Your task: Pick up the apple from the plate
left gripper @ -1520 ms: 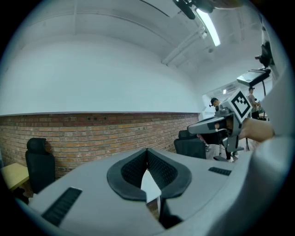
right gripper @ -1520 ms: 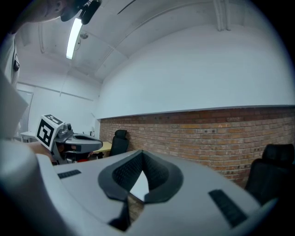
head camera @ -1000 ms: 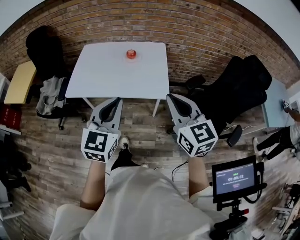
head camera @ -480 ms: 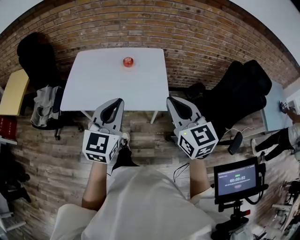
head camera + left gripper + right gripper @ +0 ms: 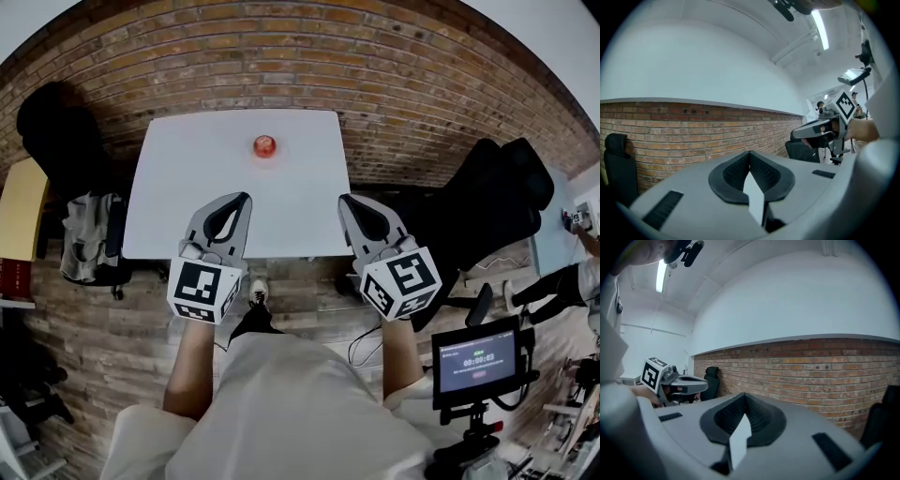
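A red apple (image 5: 265, 145) sits on a small plate at the far middle of the white table (image 5: 187, 187). The plate is too small to make out beyond a reddish rim. My left gripper (image 5: 246, 197) hangs over the table's near edge, shut and empty. My right gripper (image 5: 343, 199) is level with it to the right, also shut with nothing in it. Both point toward the brick wall, well short of the apple. In the left gripper view the shut gripper (image 5: 750, 153) hides the table, and the right gripper (image 5: 820, 131) shows beside it. The right gripper view shows its own shut gripper (image 5: 744, 394) and the left gripper (image 5: 677, 383).
A brick wall (image 5: 394, 84) stands right behind the table. Black office chairs stand at the left (image 5: 56, 122) and right (image 5: 487, 197), one hung with clothes (image 5: 89, 230). A yellow table (image 5: 19, 206) is at far left. A small monitor on a stand (image 5: 478, 361) is at lower right.
Both grippers have advanced together toward the table and now reach over its near edge. The table and apple sit closer and lower in the head view.
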